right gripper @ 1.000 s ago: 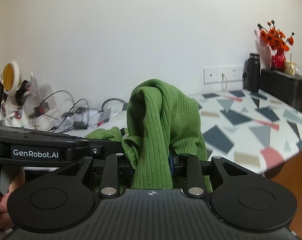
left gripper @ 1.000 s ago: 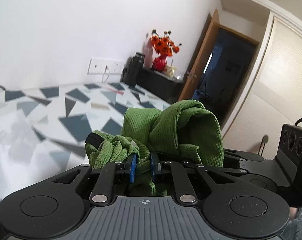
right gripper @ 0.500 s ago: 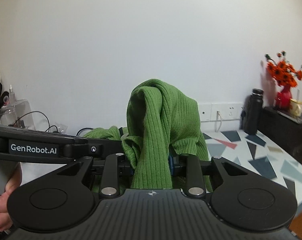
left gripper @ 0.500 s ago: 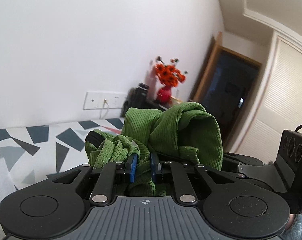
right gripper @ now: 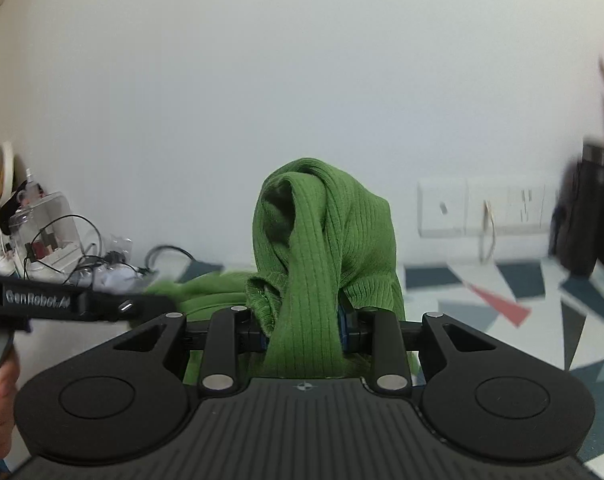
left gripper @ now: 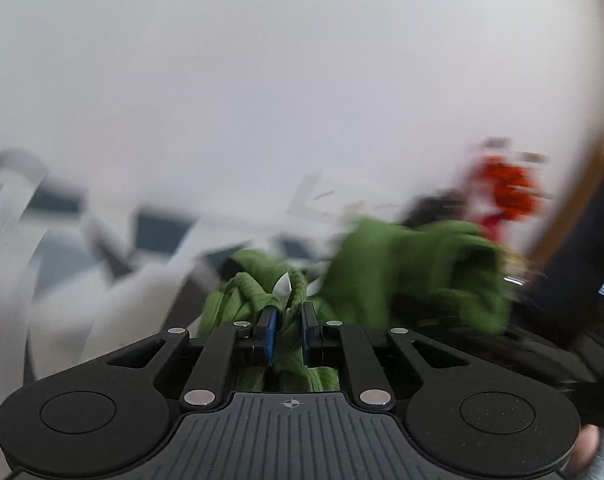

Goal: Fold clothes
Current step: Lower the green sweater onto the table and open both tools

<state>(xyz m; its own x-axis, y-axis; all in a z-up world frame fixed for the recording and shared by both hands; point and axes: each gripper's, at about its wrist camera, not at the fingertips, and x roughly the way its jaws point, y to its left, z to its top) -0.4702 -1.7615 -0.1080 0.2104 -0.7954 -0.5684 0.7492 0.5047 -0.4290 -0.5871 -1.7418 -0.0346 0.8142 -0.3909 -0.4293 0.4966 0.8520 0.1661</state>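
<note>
A green ribbed knit garment (right gripper: 322, 232) is held up in the air by both grippers. My right gripper (right gripper: 305, 330) is shut on a bunched fold of it that rises in a hump above the fingers. My left gripper (left gripper: 288, 330) is shut on another bunched part of the same garment (left gripper: 258, 300); more of the cloth (left gripper: 418, 272) shows to its right, blurred. The left gripper's body (right gripper: 62, 304) shows at the left of the right wrist view, a hand below it.
A table with a white, grey and pink geometric cloth (right gripper: 502, 292) lies below. A clear container and cables (right gripper: 50, 240) sit at its left by the wall. Wall sockets (right gripper: 482, 208), a black flask (right gripper: 586, 208) and red flowers (left gripper: 510, 188) stand at the right.
Both grippers have swung with the garment; the left wrist view is now motion-blurred and turned left. The table shows again in the right wrist view. Both grips are unchanged.
</note>
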